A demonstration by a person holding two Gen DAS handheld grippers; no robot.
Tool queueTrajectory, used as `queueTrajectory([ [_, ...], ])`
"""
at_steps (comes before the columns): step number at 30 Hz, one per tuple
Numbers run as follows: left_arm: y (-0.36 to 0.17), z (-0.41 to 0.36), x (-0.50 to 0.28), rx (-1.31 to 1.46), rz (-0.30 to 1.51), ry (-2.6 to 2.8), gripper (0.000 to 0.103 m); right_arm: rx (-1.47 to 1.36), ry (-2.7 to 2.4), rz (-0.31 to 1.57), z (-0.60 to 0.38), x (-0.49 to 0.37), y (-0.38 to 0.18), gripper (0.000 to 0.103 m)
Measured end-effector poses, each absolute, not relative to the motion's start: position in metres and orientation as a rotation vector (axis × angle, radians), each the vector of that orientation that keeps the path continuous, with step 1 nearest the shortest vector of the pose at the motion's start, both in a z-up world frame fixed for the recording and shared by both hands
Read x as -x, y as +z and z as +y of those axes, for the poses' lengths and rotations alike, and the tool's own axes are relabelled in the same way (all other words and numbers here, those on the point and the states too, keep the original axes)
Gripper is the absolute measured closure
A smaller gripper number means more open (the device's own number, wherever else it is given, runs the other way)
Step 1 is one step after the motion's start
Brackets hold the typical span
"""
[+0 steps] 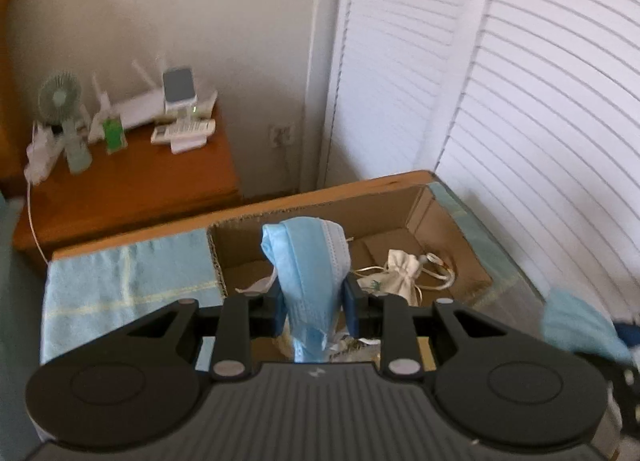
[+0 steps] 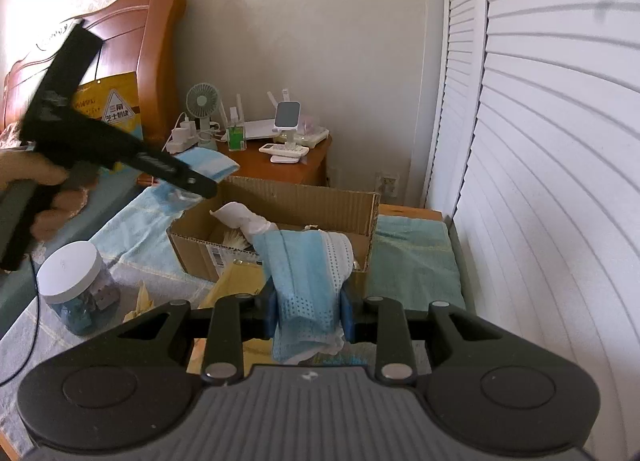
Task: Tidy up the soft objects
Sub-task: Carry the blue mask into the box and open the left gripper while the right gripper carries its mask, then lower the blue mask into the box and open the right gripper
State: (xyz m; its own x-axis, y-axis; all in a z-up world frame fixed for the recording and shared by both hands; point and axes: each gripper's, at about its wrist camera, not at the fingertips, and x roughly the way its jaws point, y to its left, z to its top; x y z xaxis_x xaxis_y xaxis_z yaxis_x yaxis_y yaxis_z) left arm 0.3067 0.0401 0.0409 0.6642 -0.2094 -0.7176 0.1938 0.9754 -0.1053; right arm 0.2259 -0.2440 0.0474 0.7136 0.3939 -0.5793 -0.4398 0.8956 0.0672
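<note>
My left gripper (image 1: 311, 307) is shut on a blue face mask (image 1: 308, 261) and holds it over the open cardboard box (image 1: 320, 203). Inside the box lie a cream drawstring pouch (image 1: 402, 271) and white cords. My right gripper (image 2: 307, 315) is shut on another blue face mask (image 2: 308, 273), in front of the same box (image 2: 300, 197). A white glove (image 2: 248, 219) lies in the box. The left gripper (image 2: 196, 181) with its mask (image 2: 212, 163) shows in the right wrist view, above the box's left corner. The right gripper's mask shows at the left wrist view's right edge (image 1: 576, 329).
The box sits on a light blue towel (image 1: 124, 281) over a wooden stand. A plastic jar (image 2: 76, 285) with a white lid and yellow packets (image 2: 236, 285) lie in front of the box. A nightstand (image 1: 128, 177) holds a fan, router and remote. White louvred doors (image 1: 520, 101) stand at the right.
</note>
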Motion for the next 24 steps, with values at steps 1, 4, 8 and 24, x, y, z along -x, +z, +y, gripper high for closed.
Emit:
queueTrajectory([
  [1,0.038,0.039,-0.310,0.028,0.826,-0.215,0.077,0.076,0.463,0.624,-0.245,-0.226,0.047,0.069],
  [4,0.029,0.041,-0.320,0.056,0.846,-0.148,0.077,0.070,0.464,0.626,-0.247,-0.227,0.046,0.069],
  [8,0.019,0.045,-0.326,0.091,0.852,-0.079,0.073,0.069,0.464,0.632,-0.247,-0.226,0.045,0.069],
  [24,0.045,0.045,-0.273,-0.067,0.766,-0.168,0.009,0.064,0.449,0.634,-0.243,-0.233,0.048,0.069],
])
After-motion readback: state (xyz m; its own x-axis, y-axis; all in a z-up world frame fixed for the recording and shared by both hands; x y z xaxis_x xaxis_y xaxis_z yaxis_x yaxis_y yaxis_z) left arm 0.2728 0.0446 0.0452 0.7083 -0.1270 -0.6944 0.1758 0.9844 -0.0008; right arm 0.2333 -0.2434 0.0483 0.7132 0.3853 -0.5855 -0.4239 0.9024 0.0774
